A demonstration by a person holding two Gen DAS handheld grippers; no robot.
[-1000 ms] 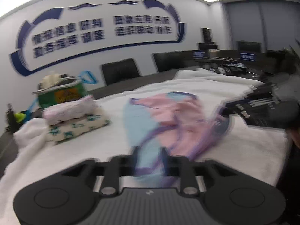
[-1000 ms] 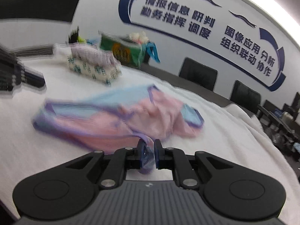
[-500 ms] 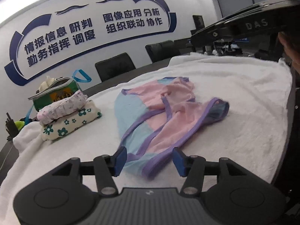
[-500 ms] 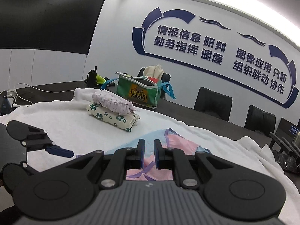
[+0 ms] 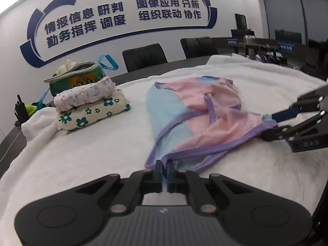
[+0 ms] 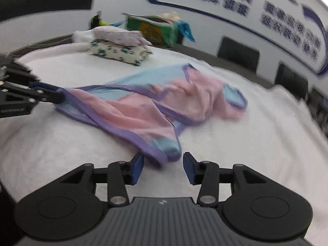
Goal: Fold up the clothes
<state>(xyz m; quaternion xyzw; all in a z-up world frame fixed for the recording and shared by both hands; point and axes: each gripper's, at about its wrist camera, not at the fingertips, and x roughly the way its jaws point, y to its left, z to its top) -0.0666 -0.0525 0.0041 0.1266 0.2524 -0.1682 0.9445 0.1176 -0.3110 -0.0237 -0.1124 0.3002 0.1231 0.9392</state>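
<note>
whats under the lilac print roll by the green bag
The lilac roll lies on a folded floral garment, which rests on the white towel. Anything beneath that stack is covered.

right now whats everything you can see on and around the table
garment: 1, pink and light blue with purple trim, crumpled mid-towel
white towel: 1, covers the table
folded clothes: 2, floral cream under pale patterned, stacked at far left
green bag: 1, blue strap, behind the stack
chairs: 2, black, by the wall
wall lettering: blue, on the white wall
left tool: shut on the garment's near hem
right tool: open, the garment's corner between its jaws, which have just been opening
</note>
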